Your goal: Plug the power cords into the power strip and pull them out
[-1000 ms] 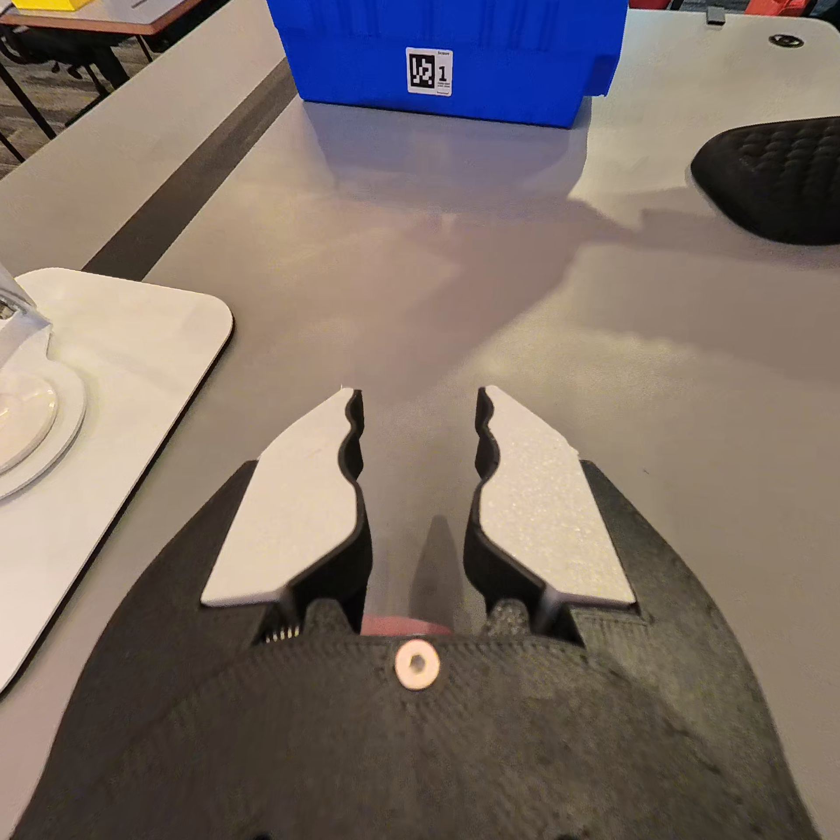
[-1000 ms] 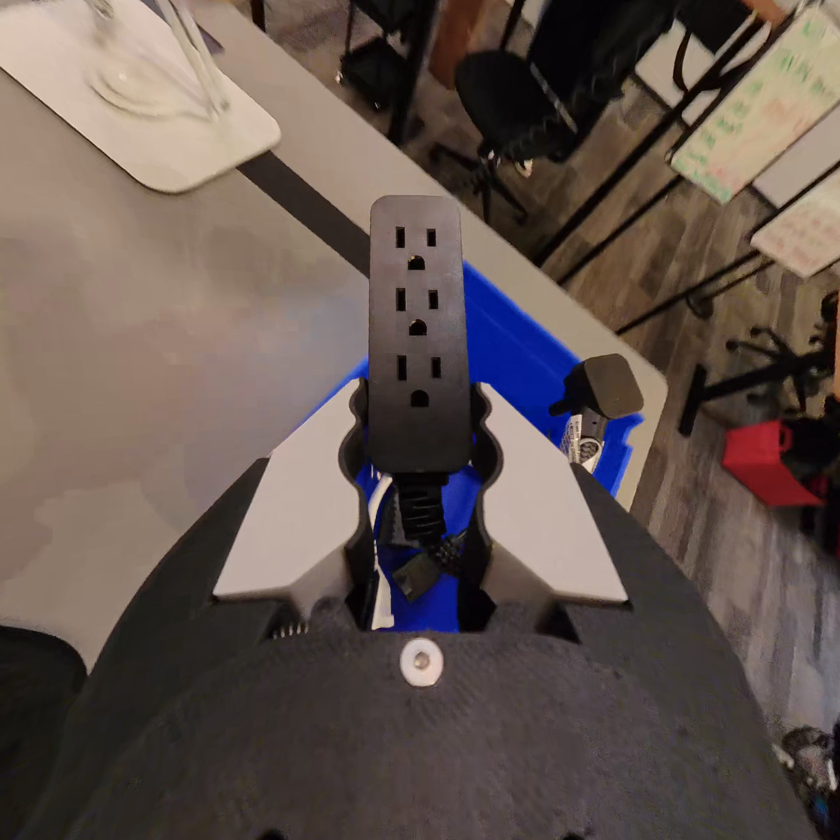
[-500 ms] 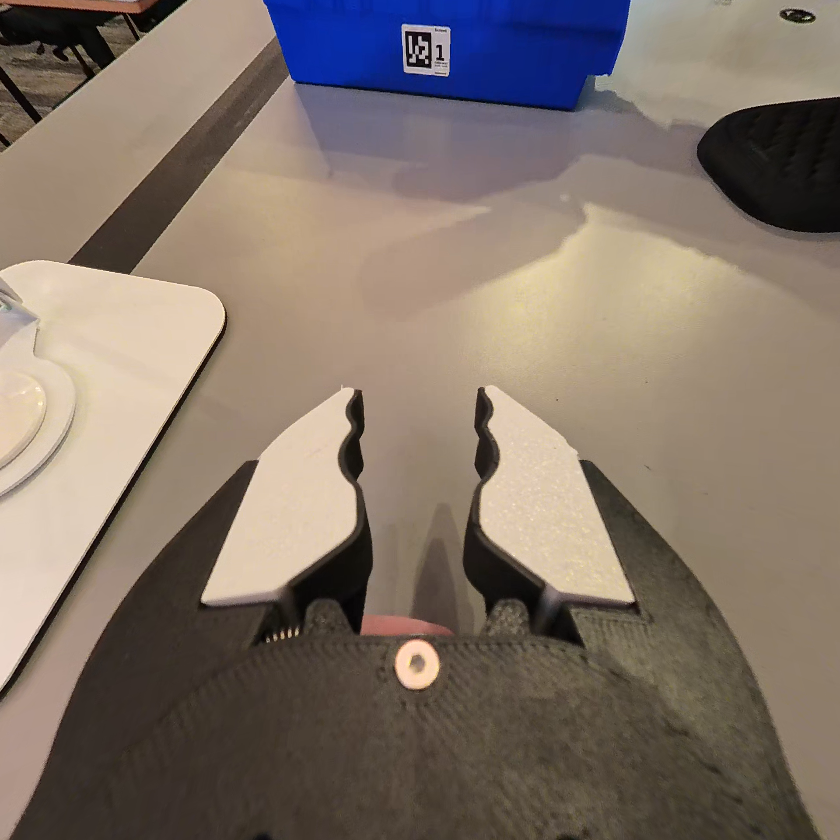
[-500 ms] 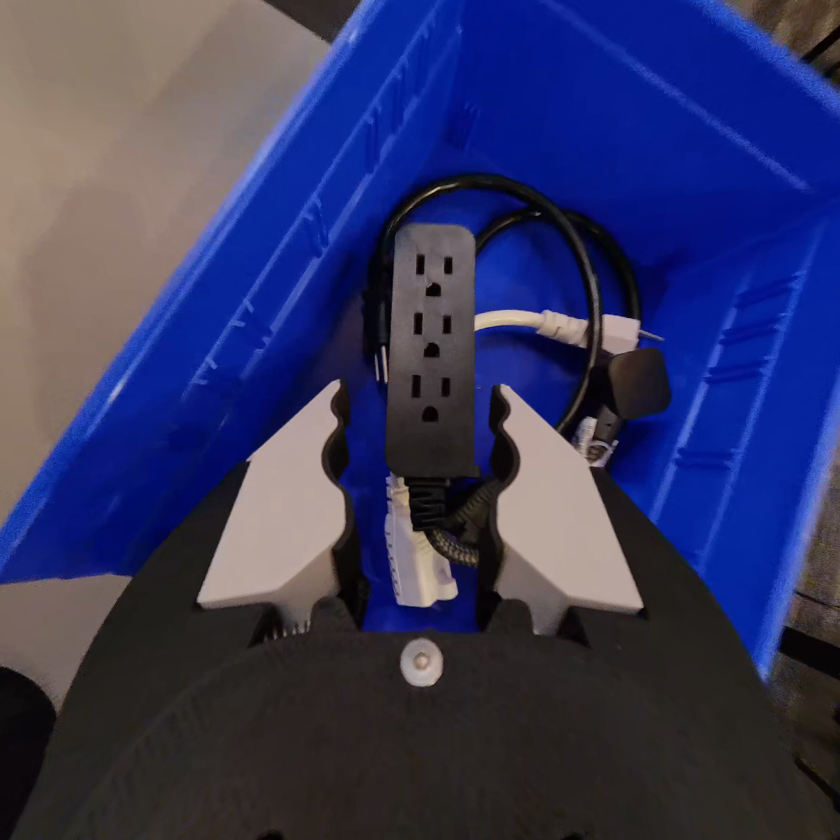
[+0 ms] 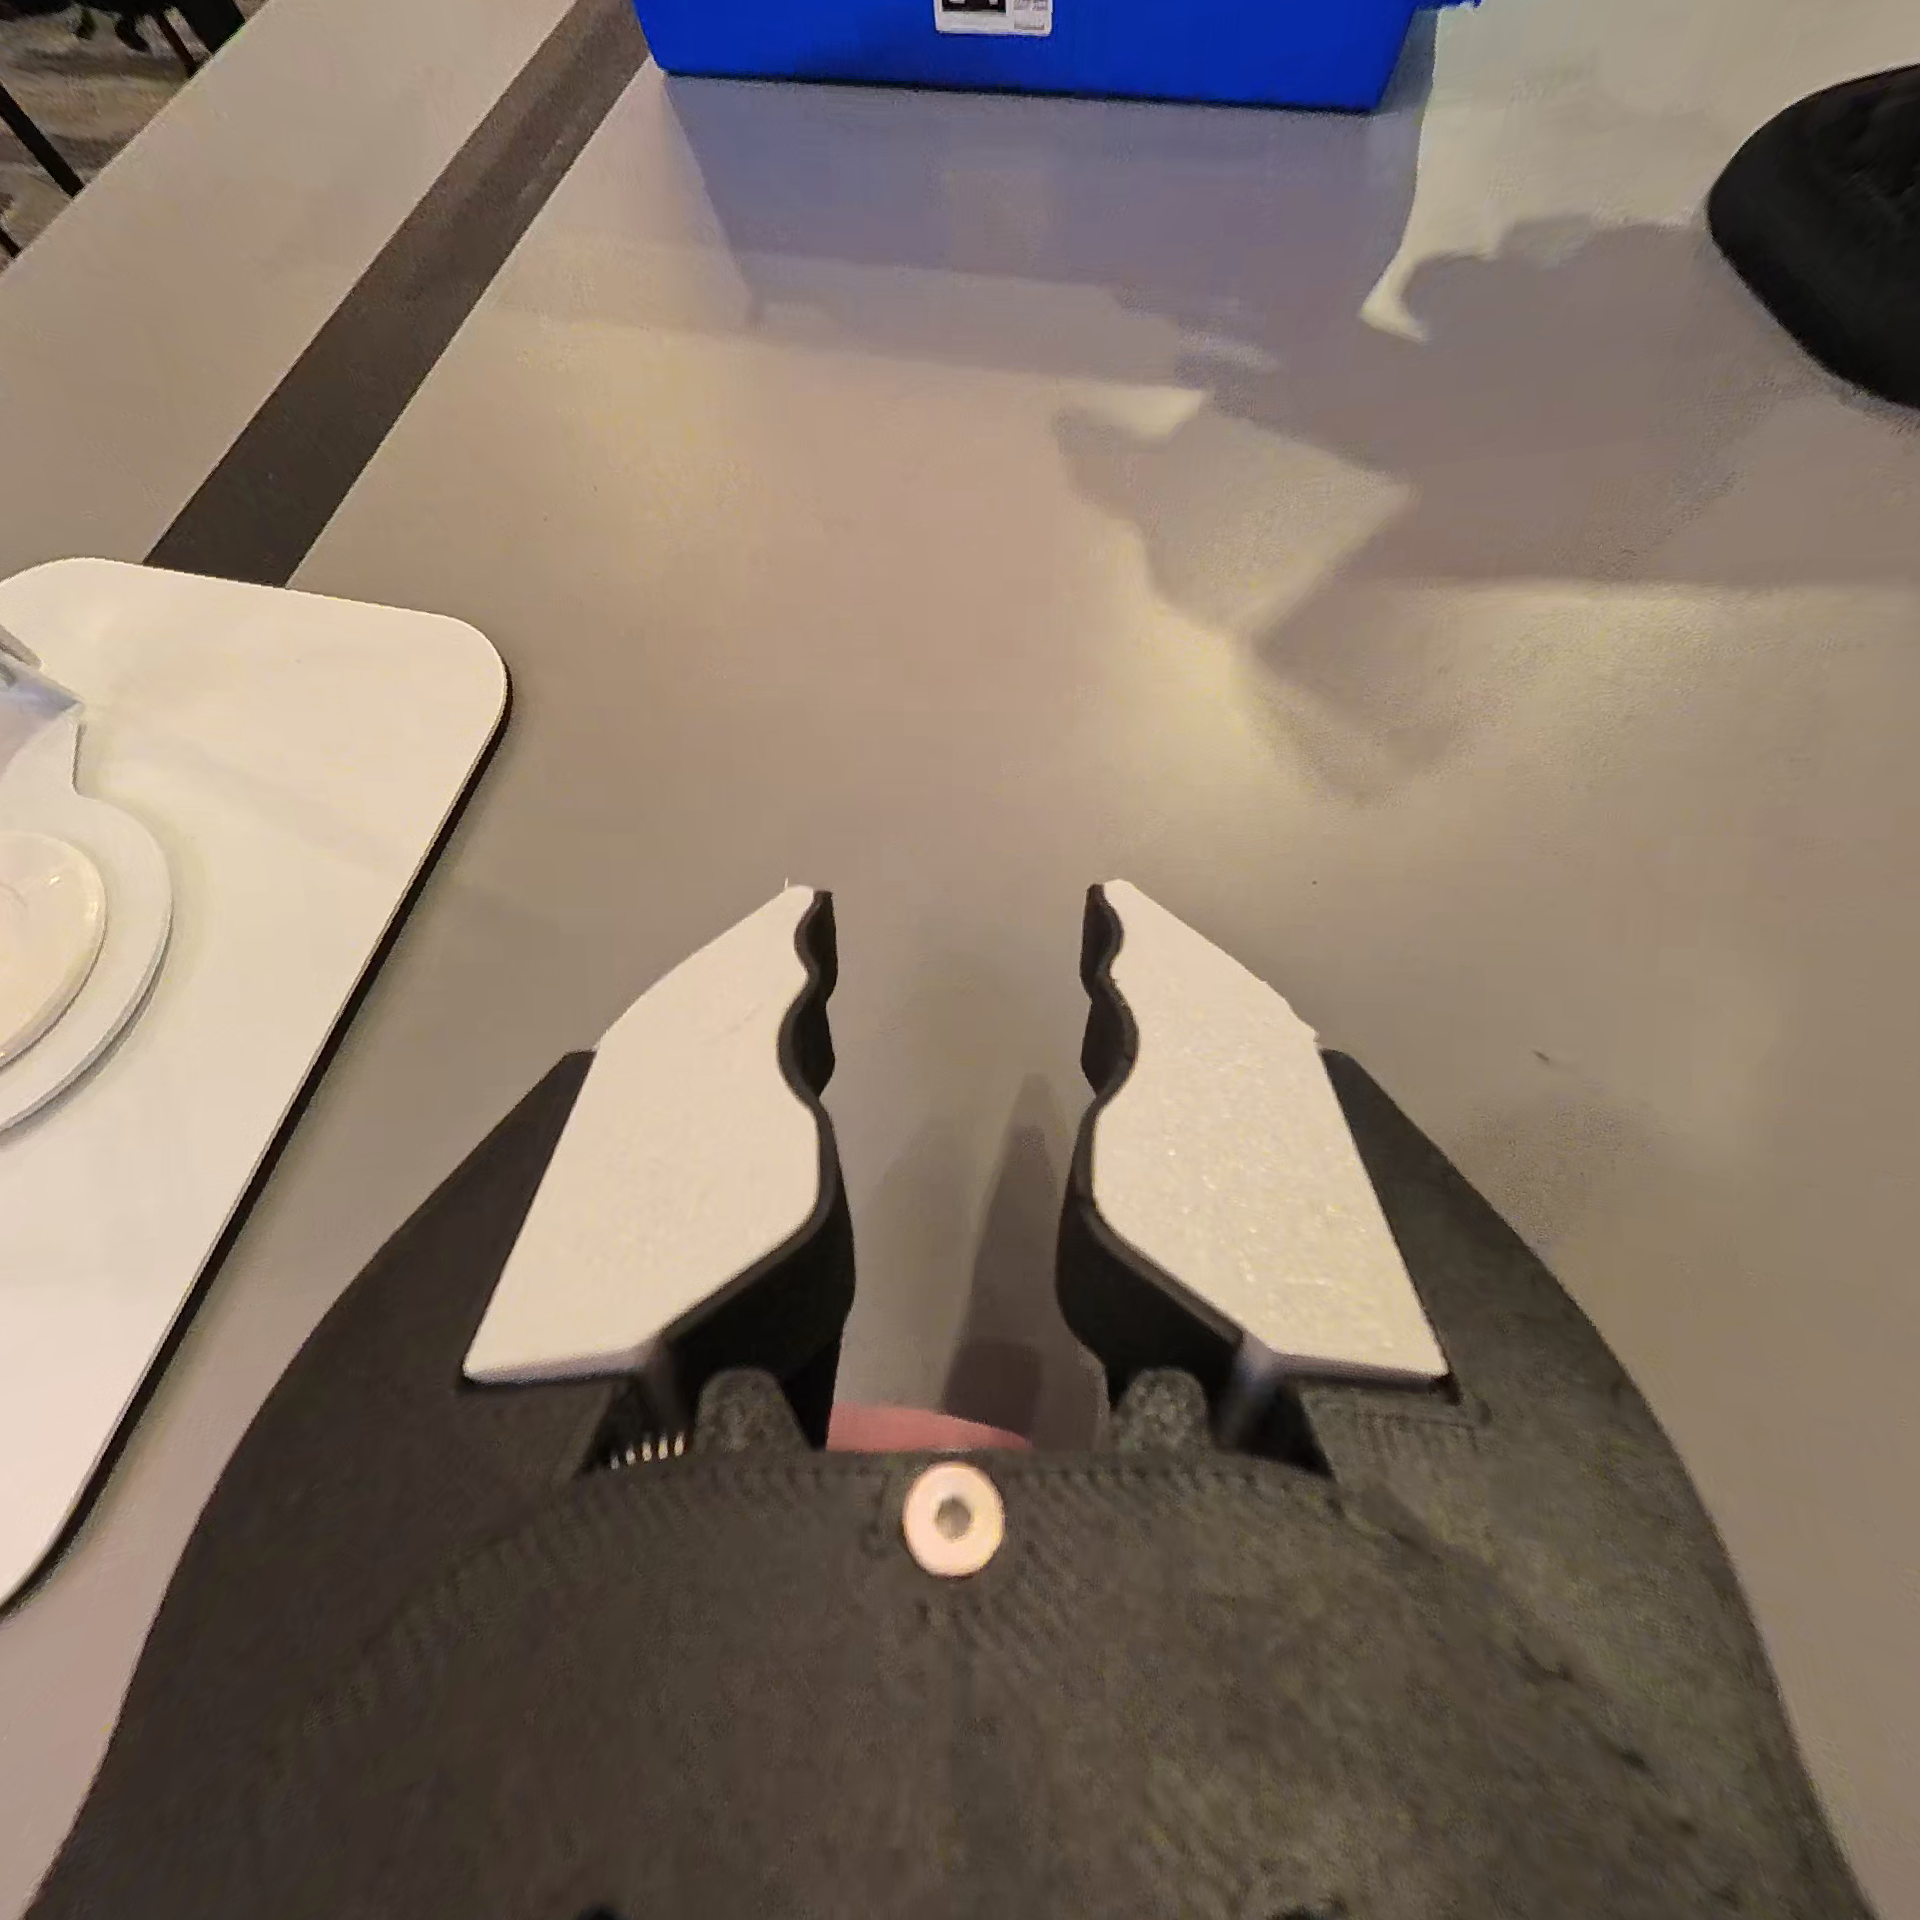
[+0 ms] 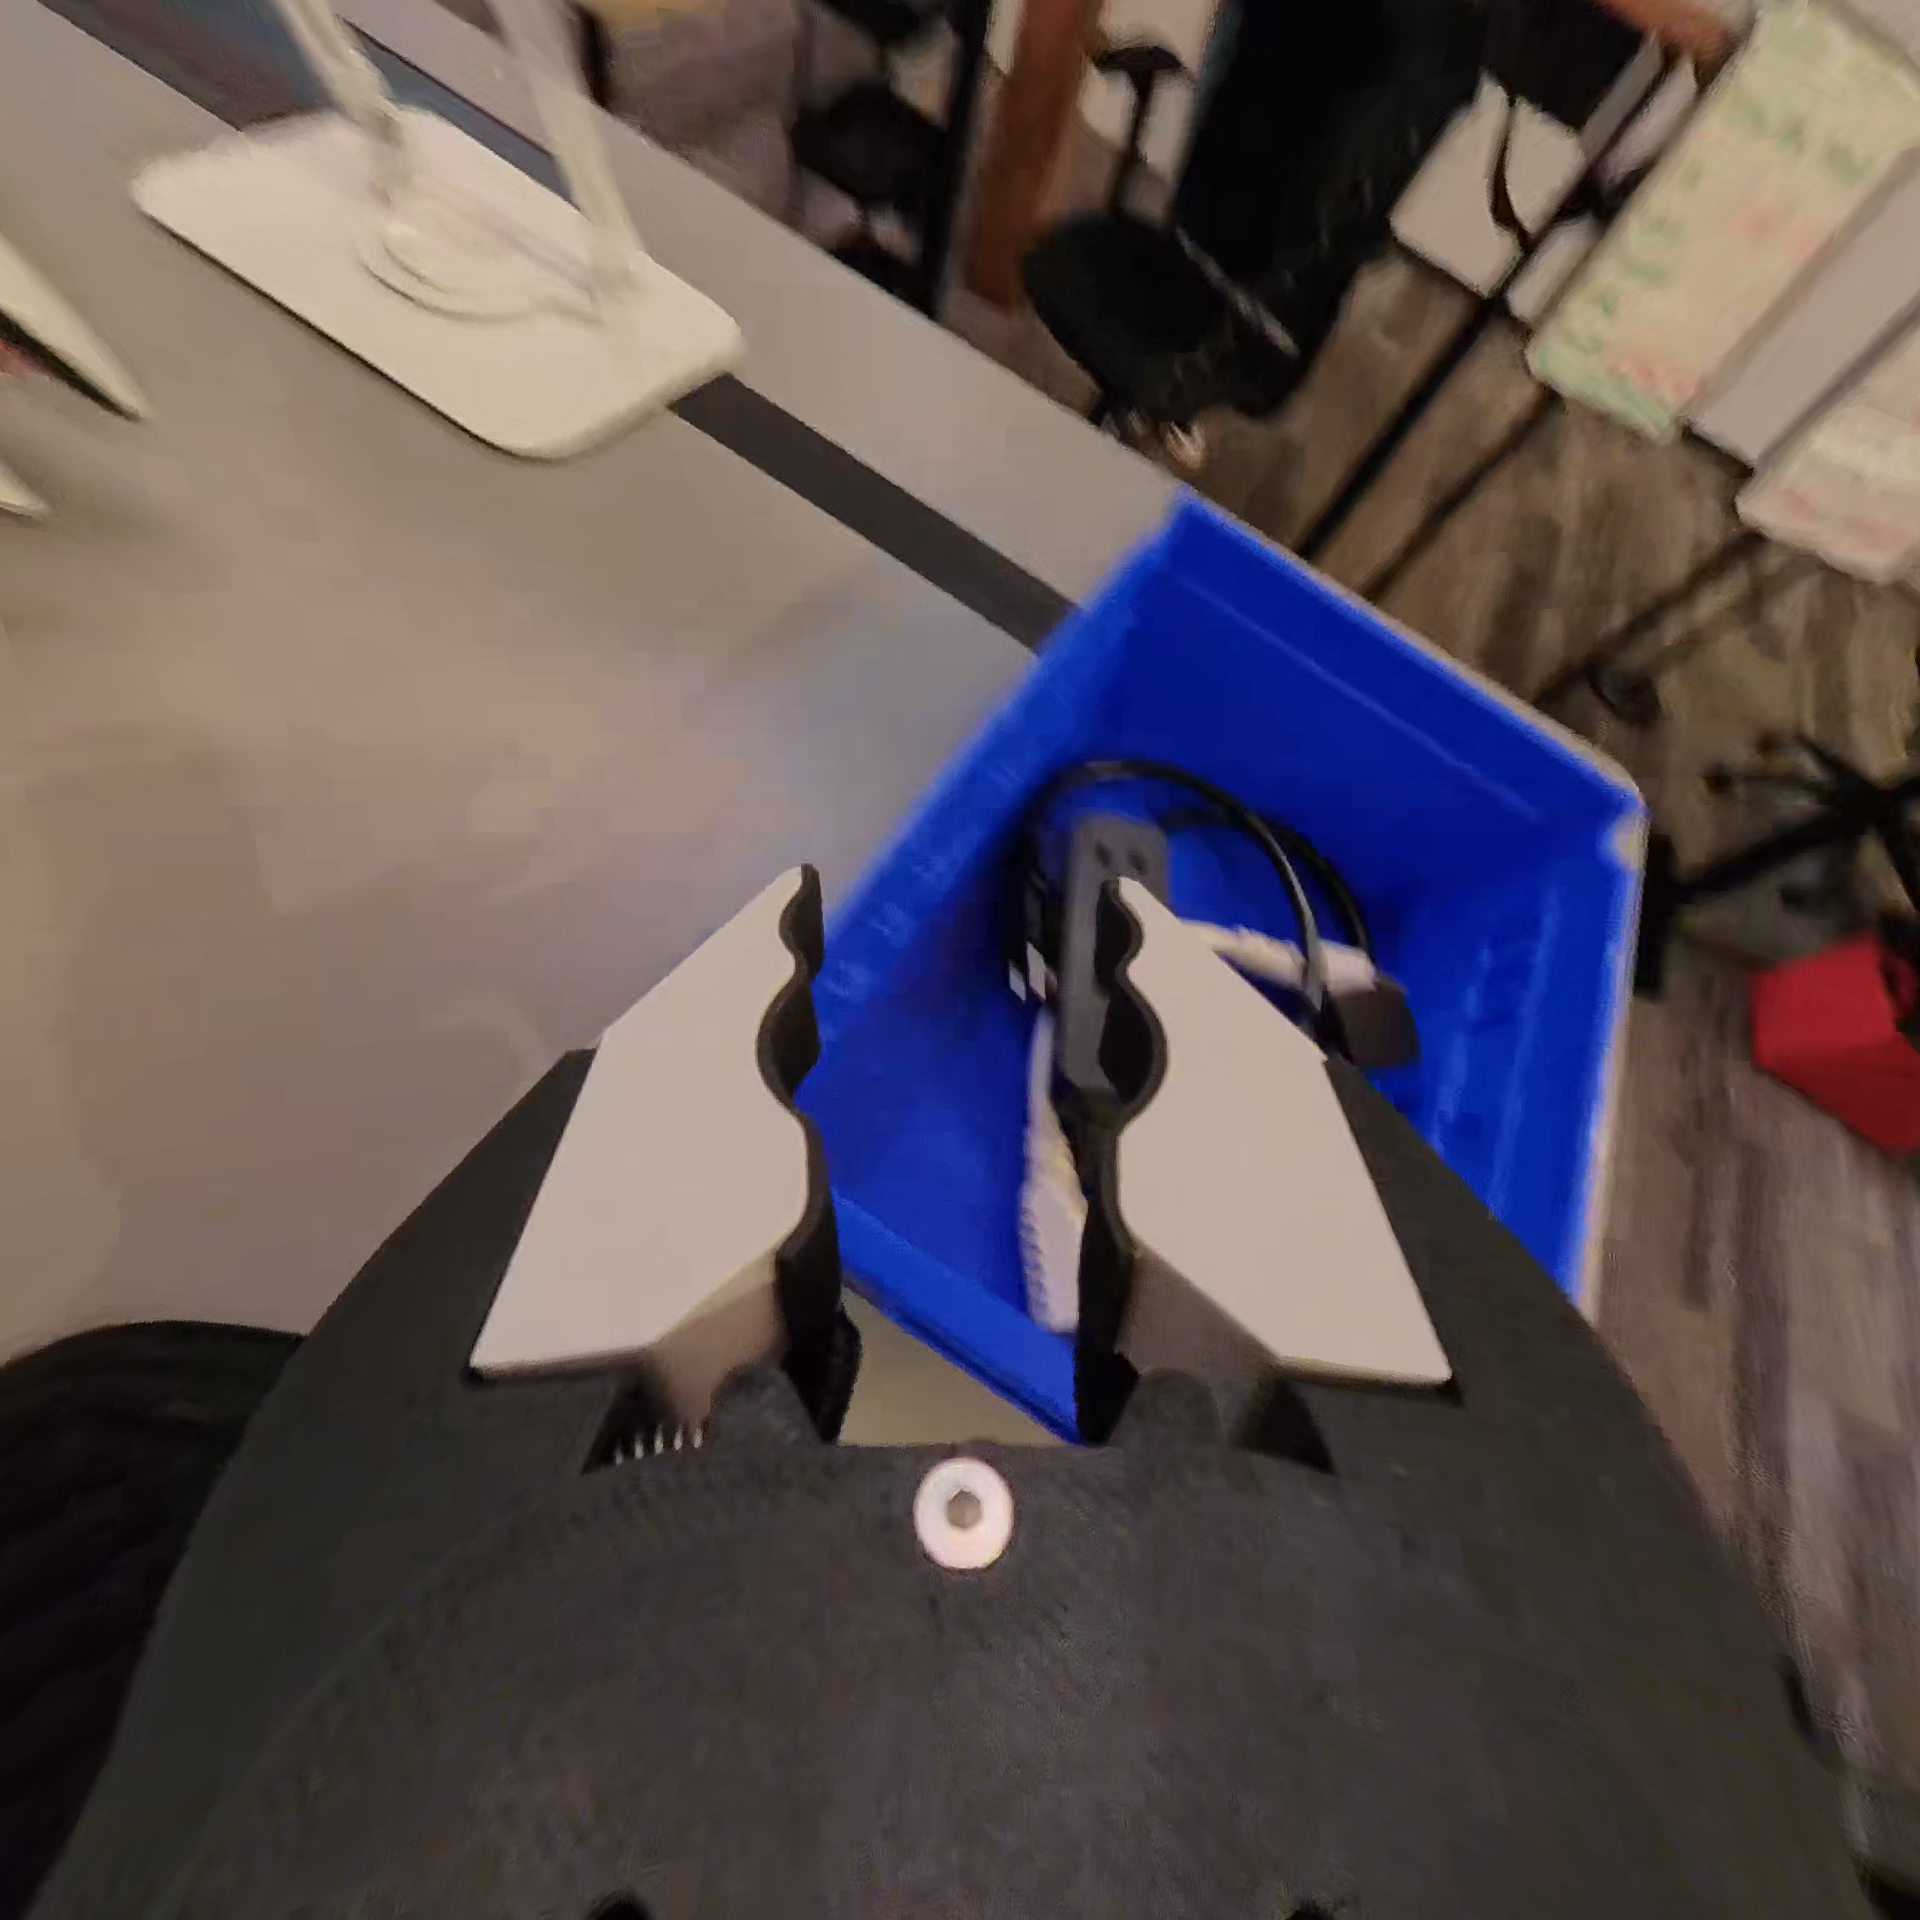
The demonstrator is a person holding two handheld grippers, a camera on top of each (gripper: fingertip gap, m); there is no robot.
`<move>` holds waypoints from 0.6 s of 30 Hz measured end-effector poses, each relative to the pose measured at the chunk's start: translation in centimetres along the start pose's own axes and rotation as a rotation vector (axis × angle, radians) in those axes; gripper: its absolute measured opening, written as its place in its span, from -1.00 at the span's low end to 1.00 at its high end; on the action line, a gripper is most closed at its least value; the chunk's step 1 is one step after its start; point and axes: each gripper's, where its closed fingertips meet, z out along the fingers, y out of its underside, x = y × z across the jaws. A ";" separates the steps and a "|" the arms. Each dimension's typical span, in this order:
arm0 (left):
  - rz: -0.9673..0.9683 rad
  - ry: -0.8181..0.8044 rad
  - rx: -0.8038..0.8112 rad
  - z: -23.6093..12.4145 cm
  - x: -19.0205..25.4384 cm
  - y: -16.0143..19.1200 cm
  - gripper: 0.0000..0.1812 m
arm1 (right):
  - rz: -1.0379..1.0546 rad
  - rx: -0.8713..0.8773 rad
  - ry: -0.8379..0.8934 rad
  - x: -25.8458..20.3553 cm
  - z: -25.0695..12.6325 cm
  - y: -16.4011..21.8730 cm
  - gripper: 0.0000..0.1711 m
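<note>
Right wrist view blurred. Right finger [image 6: 1226,1091] hides part of power strip [image 6: 1101,935]. Bin [image 5: 1029,57] cropped at twelve o'clock.

Smooth grey desk [image 5: 935,582] with a dark strip along its far side — carrying a blue plastic bin [image 5: 1029,52], a white rounded-corner stand base [image 5: 260,831], a black textured pad [image 5: 1829,229].

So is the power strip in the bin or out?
In. The power strip lies inside the blue bin among cords; the right gripper is open, empty.
</note>
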 end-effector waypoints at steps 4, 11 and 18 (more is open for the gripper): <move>0.029 -0.017 -0.038 0.4 0.1 0.4 -0.51 | -0.161 0.165 -0.182 -7.5 0.5 -6.2 -0.44; 0.042 -0.037 -0.026 0.2 0.0 0.3 -0.52 | -0.430 0.357 -0.372 -16.4 4.4 -16.2 -0.46; 0.062 -0.132 -0.059 0.3 -1.3 0.8 -0.51 | -0.332 0.455 -0.438 -18.2 11.4 -16.4 -0.52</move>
